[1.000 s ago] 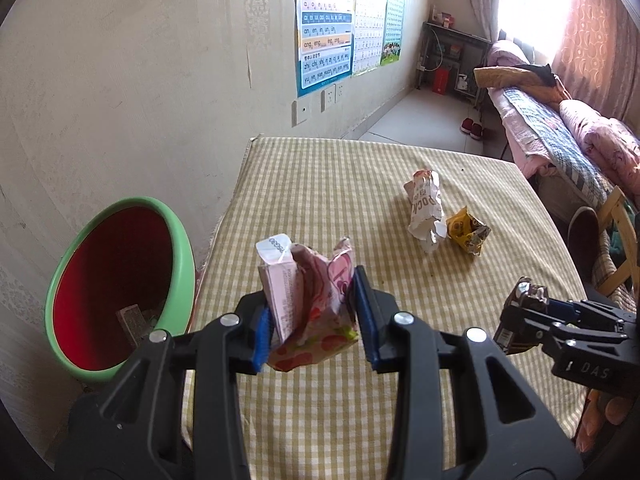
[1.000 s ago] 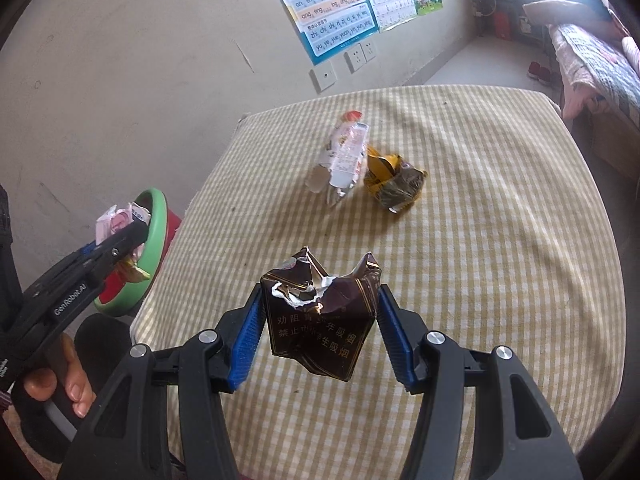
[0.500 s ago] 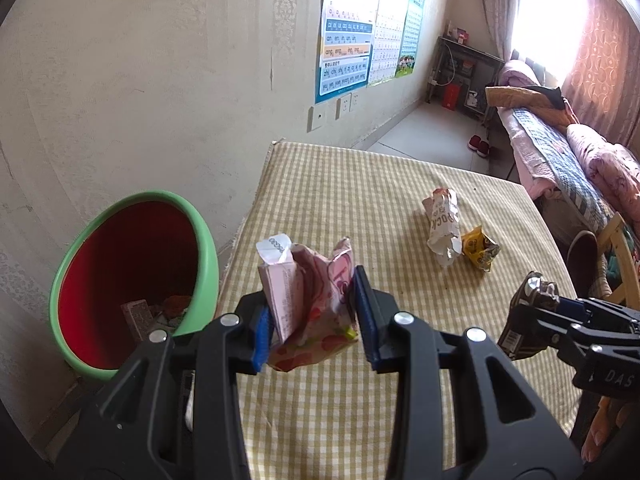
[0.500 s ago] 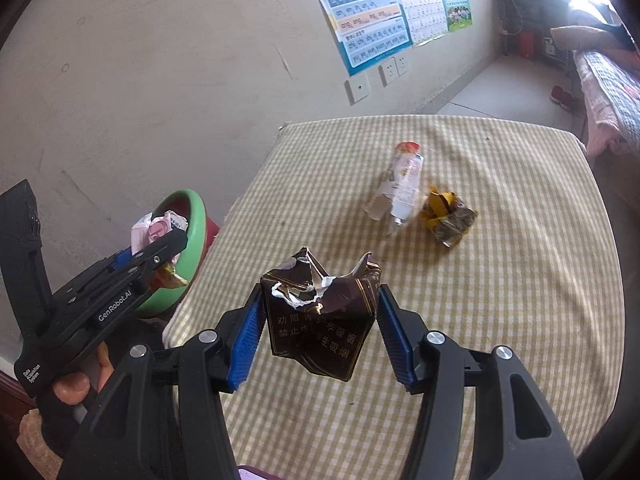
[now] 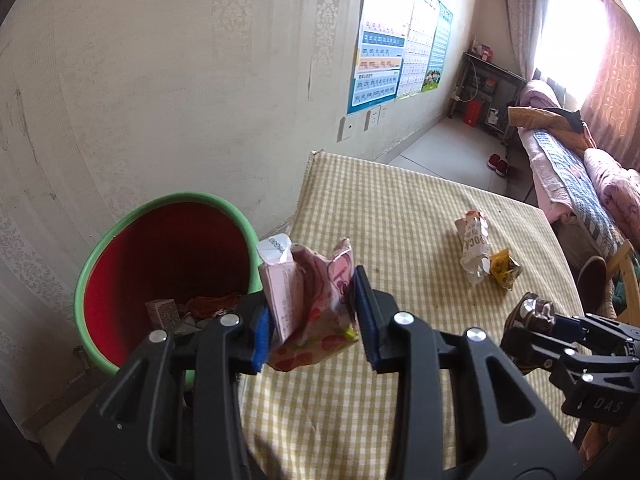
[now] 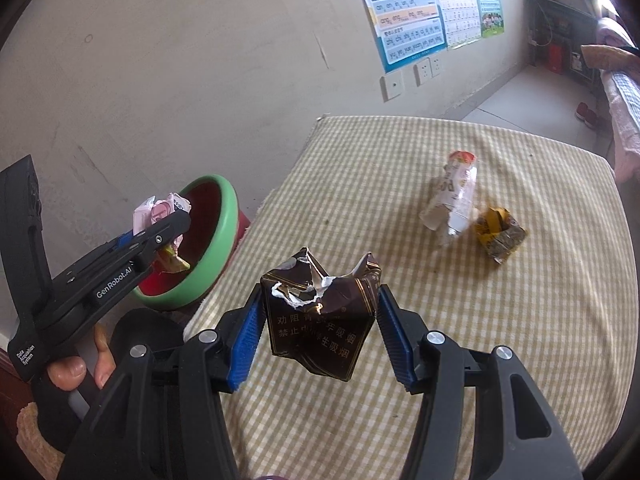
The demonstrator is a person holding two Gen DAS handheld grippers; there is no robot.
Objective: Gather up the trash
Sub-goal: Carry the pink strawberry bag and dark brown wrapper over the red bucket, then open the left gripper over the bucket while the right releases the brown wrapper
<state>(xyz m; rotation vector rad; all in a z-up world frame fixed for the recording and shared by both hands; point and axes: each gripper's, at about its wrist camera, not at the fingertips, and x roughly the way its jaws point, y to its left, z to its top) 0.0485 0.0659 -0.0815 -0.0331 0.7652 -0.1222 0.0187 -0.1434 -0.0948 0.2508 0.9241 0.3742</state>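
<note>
My left gripper (image 5: 312,320) is shut on a crumpled pink carton (image 5: 308,304), held at the table's left edge beside the green-rimmed red bin (image 5: 132,240). From the right wrist view the left gripper (image 6: 160,228) hangs over the bin's (image 6: 224,220) near rim with the pink carton (image 6: 156,212). A crushed dark brown cigarette pack (image 6: 320,320) sits clamped in my right gripper (image 6: 320,328) above the checked tablecloth (image 6: 400,400); this right gripper (image 5: 528,328) shows at the lower right of the left wrist view. On the table lie a white wrapper (image 6: 456,196) and a yellow wrapper (image 6: 500,232).
The bin holds some trash (image 5: 188,308) at its bottom and stands on the floor against the wall. A hand (image 6: 76,364) grips the left tool. A bed (image 5: 580,184) lies to the right beyond the table, and a wooden chair (image 5: 624,276) stands at the table's right side.
Both grippers have shifted left toward the bin, each keeping its piece of trash. The bin looks larger and closer in the left wrist view.
</note>
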